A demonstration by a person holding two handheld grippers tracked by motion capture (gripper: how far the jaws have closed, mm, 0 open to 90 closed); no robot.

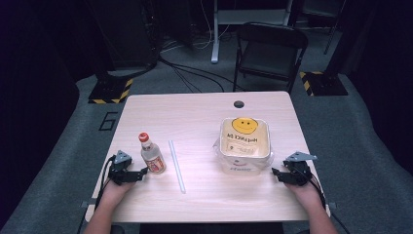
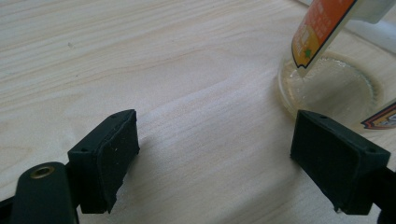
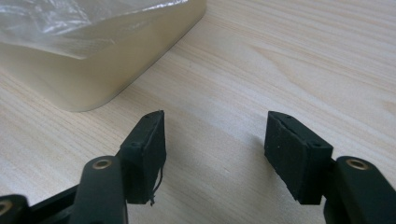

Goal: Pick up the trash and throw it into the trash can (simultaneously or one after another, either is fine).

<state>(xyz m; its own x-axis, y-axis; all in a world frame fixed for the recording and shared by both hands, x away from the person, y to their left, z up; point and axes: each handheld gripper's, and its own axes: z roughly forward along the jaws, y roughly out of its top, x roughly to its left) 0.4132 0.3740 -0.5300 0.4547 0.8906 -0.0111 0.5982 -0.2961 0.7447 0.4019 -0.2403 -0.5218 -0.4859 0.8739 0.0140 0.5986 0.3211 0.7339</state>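
Two grippers wait at the table's [image 1: 195, 105] near edge.
We keep the left gripper [image 1: 138, 175] wide, empty, just beside the clear, red-capped, orange-labelled bottle [image 1: 152, 155] lying near the left edge; our right gripper [image 1: 277, 174], parted and empty, sits beside the cream container [image 1: 243, 144].

Your desk [image 1: 204, 112] is pale wood with a dark round hole [image 1: 238, 104] near its far edge. On it you have a small bottle [image 1: 152, 154] with a red cap at the left, a white straw [image 1: 177, 165] lying beside it, and a cream tub [image 1: 244, 143] lined with a smiley-face bag at the right.
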